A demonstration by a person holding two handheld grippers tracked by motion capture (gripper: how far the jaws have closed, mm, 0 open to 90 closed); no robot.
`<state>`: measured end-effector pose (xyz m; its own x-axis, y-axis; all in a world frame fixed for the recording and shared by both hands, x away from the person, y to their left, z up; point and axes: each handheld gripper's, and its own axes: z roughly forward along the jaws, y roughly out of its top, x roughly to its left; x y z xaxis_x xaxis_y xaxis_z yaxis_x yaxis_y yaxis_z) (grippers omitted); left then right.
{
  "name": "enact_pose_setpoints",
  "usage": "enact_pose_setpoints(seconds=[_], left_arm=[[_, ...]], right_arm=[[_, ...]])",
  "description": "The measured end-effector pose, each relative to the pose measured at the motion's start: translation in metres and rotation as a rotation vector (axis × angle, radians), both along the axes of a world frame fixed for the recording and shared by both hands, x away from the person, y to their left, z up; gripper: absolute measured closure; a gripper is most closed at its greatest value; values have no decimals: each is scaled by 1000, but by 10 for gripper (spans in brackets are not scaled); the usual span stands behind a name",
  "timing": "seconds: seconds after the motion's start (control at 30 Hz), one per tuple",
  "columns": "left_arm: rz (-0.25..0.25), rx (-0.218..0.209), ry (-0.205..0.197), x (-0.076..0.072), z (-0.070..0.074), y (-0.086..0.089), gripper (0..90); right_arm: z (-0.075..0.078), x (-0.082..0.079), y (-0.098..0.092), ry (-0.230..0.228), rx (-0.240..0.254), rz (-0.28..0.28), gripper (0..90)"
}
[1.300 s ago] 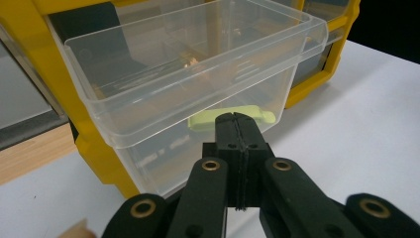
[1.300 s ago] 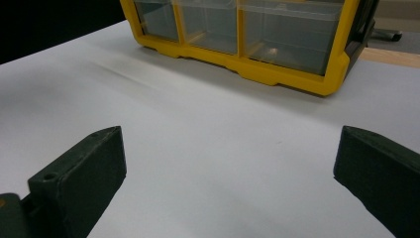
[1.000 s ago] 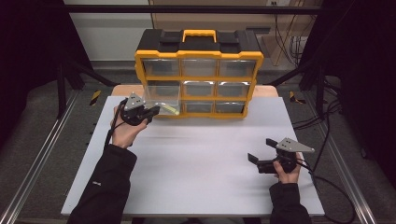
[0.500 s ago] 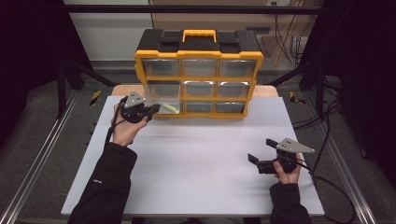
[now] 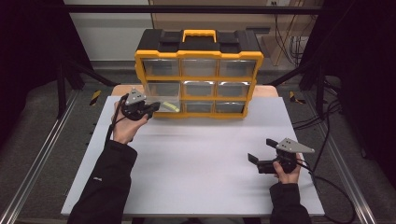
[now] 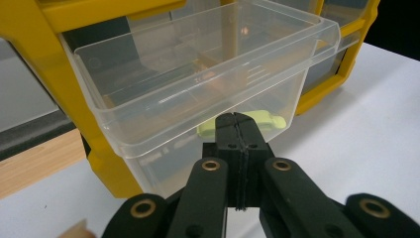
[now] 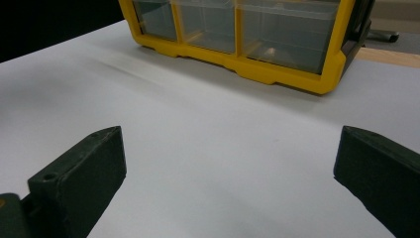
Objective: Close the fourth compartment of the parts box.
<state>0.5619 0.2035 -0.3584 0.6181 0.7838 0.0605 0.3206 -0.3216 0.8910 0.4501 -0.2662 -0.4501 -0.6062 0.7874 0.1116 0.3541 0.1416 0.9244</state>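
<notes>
A white rectangular tabletop point(image 5: 196, 186) fills the lower middle of the high view, with a strip of pale wood point(image 5: 122, 89) showing along its far edge. Grey floor point(image 5: 32, 121) lies on both sides. A metal rail point(image 5: 37, 158) runs diagonally through the lower left of the frame and another point(image 5: 348, 172) through the lower right. Black cables point(image 5: 327, 116) trail across the floor at right, and more point(image 5: 292, 44) hang at upper right. A black horizontal bar point(image 5: 187, 8) crosses the top of the frame.
</notes>
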Motion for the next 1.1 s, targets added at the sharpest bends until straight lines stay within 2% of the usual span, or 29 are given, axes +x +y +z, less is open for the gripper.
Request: enact_pose_setpoints(seconds=[0.87, 1.03, 1.07, 1.1], left_arm=[[16, -3, 9, 16, -1, 0, 899], [15, 8, 10, 19, -1, -1, 899], [5, 28, -3, 21, 0, 1, 898], [7, 25, 0, 22, 0, 0, 899]], right_arm=[[0, 0, 1, 2, -6, -8, 3], [-1, 0, 1, 1, -7, -7, 3], [-1, 0, 1, 1, -7, -6, 3], [-1, 0, 1, 1, -7, -6, 4]])
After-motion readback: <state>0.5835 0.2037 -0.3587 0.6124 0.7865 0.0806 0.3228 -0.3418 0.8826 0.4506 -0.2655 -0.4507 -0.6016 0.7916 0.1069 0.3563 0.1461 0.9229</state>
